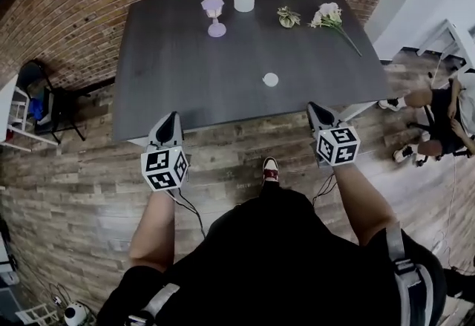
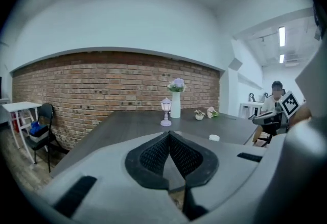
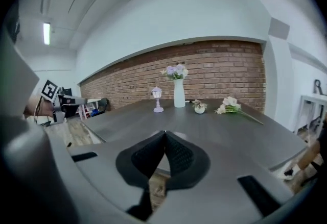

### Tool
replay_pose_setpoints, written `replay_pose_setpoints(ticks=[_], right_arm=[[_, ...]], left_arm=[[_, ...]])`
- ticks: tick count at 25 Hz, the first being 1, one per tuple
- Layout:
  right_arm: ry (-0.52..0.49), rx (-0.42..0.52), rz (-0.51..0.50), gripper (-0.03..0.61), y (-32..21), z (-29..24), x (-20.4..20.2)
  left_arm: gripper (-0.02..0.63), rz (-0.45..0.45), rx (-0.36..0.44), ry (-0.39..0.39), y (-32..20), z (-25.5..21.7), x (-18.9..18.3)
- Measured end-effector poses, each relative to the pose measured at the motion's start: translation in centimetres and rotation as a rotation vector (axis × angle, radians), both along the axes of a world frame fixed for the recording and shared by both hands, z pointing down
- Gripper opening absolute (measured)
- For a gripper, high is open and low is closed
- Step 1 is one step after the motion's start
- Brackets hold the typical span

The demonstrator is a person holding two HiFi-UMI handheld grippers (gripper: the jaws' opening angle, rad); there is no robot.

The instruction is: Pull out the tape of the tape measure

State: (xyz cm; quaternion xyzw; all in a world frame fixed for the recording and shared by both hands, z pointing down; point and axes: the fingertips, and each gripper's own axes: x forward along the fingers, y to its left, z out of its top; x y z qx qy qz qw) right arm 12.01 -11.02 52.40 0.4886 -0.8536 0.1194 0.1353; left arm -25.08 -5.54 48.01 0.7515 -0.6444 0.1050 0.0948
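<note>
Task not begun, as far as I can see. Both tongs are closed w/ nothing between them: left gripper and right gripper sit at the near edge of the table. The tape measure, prob. that small white round thing, lies right of centre, untouched, no tape showing. All left to do: reach it, hold the case, grab the tab, pull.
</note>
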Motion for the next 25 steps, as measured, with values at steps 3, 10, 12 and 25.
replay_pose_setpoints(ticks=[3, 10, 12, 25], right_arm=[[0.021, -0.081, -0.185, 0.075, -3.8, 2.4, -3.5], [0.112, -0.187, -0.468, 0.193, -10.1, 6.4, -7.2], [0.147, -0.212, -0.527, 0.234, -11.0, 7.7, -8.2], [0.333, -0.275, -0.645, 0.259, -13.5, 11.7, -10.6]], left_arm=[[0.008, -0.06, -0.015, -0.008, -3.3, -0.4, -0.2], [0.009, -0.129, -0.077, 0.022, -8.1, 0.1, 3.3], [0.008, -0.128, -0.108, 0.028, -8.5, 1.0, 4.2], [0.009, -0.026, -0.184, 0.023, -12.5, 3.5, 5.7]])
